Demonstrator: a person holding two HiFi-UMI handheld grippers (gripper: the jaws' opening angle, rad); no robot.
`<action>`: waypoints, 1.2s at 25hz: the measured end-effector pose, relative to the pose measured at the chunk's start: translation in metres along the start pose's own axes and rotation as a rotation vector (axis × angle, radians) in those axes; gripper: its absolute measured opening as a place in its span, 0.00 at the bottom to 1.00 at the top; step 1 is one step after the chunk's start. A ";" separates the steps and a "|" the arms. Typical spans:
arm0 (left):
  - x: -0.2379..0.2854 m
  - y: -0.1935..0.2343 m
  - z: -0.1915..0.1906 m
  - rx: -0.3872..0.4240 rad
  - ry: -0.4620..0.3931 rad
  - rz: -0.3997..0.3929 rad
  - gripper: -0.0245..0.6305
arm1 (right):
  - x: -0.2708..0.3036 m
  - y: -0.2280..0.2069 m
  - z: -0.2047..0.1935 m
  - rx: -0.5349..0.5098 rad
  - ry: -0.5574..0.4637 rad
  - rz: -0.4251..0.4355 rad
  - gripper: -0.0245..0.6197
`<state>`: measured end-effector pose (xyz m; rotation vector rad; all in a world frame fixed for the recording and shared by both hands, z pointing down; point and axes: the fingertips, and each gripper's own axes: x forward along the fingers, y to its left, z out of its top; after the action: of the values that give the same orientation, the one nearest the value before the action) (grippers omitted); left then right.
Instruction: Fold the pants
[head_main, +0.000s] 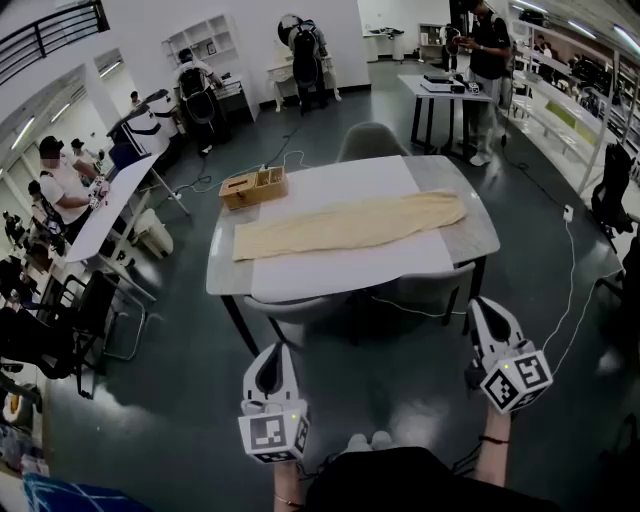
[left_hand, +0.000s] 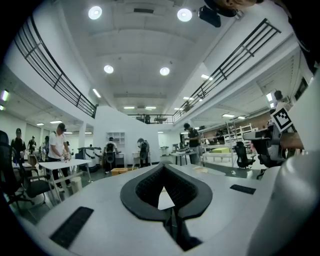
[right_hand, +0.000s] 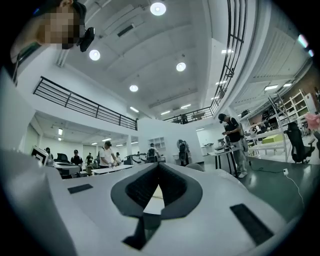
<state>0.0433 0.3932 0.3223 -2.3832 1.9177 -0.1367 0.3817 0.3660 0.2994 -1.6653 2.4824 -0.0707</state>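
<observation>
The cream pants (head_main: 350, 225) lie flat and stretched out lengthwise on a white sheet (head_main: 340, 272) that covers most of the grey table (head_main: 472, 215). Both grippers hover over the floor on the near side of the table, well short of its edge. My left gripper (head_main: 272, 352) (left_hand: 162, 167) is shut, its tips meeting with nothing between them. My right gripper (head_main: 482, 306) (right_hand: 159, 165) is also shut and empty. Both point roughly level toward the table.
A wooden box (head_main: 253, 187) sits at the table's far left corner. Grey chairs are tucked under the near edge (head_main: 300, 312) and stand at the far side (head_main: 370, 140). A cable (head_main: 572, 290) trails on the floor at right. People work at other tables around the room.
</observation>
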 end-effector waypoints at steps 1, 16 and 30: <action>0.002 -0.001 -0.002 -0.004 0.002 0.001 0.05 | 0.002 -0.003 -0.001 0.003 -0.001 0.001 0.06; 0.054 0.019 -0.017 -0.016 0.045 0.025 0.05 | 0.063 -0.027 -0.019 0.060 0.022 -0.004 0.06; 0.192 0.066 -0.025 -0.027 0.033 -0.037 0.05 | 0.194 -0.051 -0.034 0.087 0.021 -0.005 0.06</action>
<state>0.0170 0.1913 0.3429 -2.4501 1.9016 -0.1550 0.3512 0.1659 0.3195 -1.6439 2.4532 -0.1947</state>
